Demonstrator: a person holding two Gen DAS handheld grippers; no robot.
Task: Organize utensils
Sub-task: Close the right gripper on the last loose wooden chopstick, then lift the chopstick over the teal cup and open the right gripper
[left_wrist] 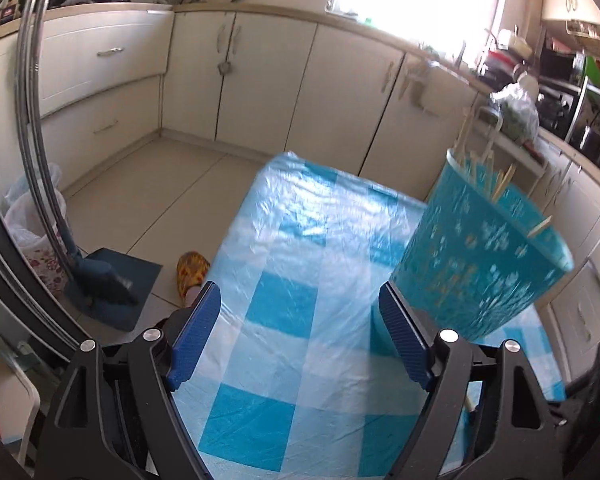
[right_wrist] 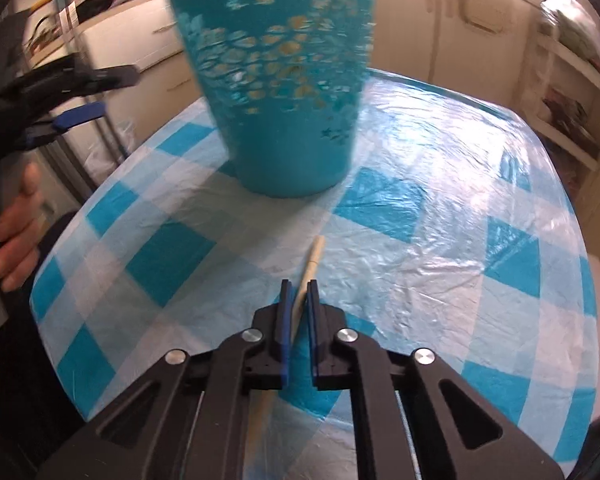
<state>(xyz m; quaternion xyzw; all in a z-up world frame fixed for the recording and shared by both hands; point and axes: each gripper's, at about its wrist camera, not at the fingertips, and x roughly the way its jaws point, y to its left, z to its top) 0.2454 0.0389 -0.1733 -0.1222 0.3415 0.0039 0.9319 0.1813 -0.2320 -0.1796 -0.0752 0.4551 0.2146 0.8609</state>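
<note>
1. A single pale wooden chopstick (right_wrist: 305, 280) is clenched between the blue pads of the right tool (right_wrist: 298, 286); its tip points toward the teal perforated plastic utensil holder (right_wrist: 284, 92), which stands on the worktop (right_wrist: 440, 248) covered in a blue-and-white checked cloth under clear plastic film.
2. The chopstick is held at a slant between the pads, not along them; it could be twisted or slipped out if it is knocked against the holder's rim.
3. The holder is seen blurred in both views and appears tilted in the left view, so its exact stance cannot be told. It could be tipped over if it is struck low on its wall by the chopstick.
4. Other pale wooden sticks (left_wrist: 496, 176) already stand in the holder, some leaning over the rim; the incoming one could be blocked by them, or they could be levered out.
5. The left tool (left_wrist: 300, 336) is spread wide and grasps nothing, with the holder just beside its right finger. The holder is therefore judged to be unsteadied, and could be slid along the slick plastic film.
</note>
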